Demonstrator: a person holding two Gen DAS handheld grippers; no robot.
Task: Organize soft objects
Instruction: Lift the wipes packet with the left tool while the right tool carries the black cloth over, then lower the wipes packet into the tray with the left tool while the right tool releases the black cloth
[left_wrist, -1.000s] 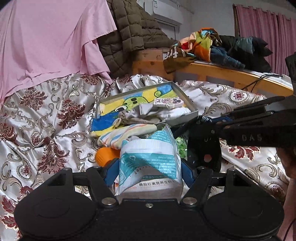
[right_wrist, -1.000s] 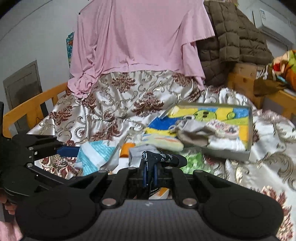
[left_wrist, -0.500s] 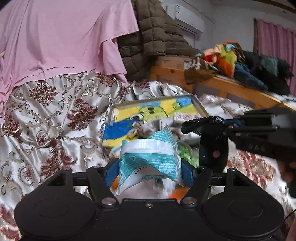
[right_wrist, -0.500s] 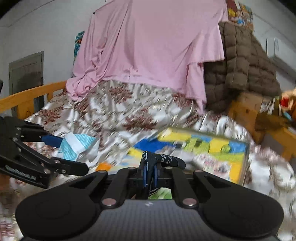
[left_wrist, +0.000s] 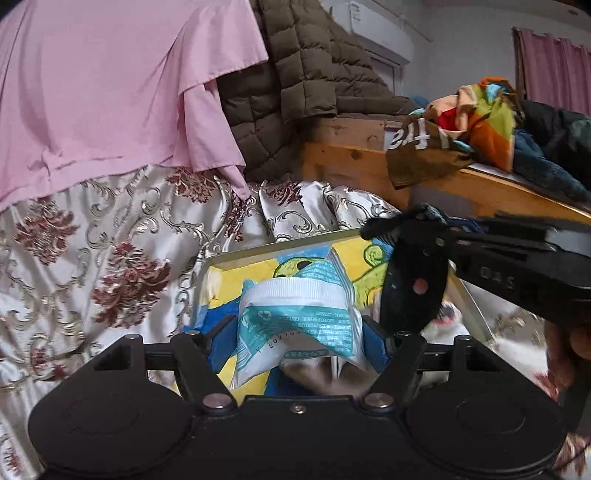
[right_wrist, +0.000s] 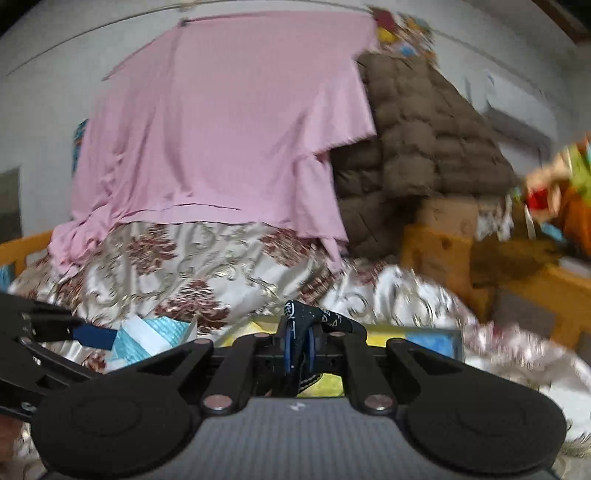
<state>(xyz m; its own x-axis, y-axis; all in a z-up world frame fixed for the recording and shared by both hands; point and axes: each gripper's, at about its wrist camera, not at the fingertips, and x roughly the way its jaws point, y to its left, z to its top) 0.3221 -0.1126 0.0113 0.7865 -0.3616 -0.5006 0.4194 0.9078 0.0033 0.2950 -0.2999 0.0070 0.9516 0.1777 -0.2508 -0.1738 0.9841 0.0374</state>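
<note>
My left gripper is shut on a white and teal plastic pouch and holds it over the near left part of the cartoon-printed box. My right gripper is shut on a dark patterned sock and holds it above the box's near rim. The right gripper with the sock also shows in the left wrist view, just right of the pouch. The pouch also shows at the left of the right wrist view.
The box lies on a floral satin bedspread. A pink cloth and a brown quilted jacket hang behind. A wooden bed rail with a pile of clothes stands at the right.
Both grippers have lifted and moved forward over the box, each still holding its item. The loose items on the bedspread have dropped out of view.
</note>
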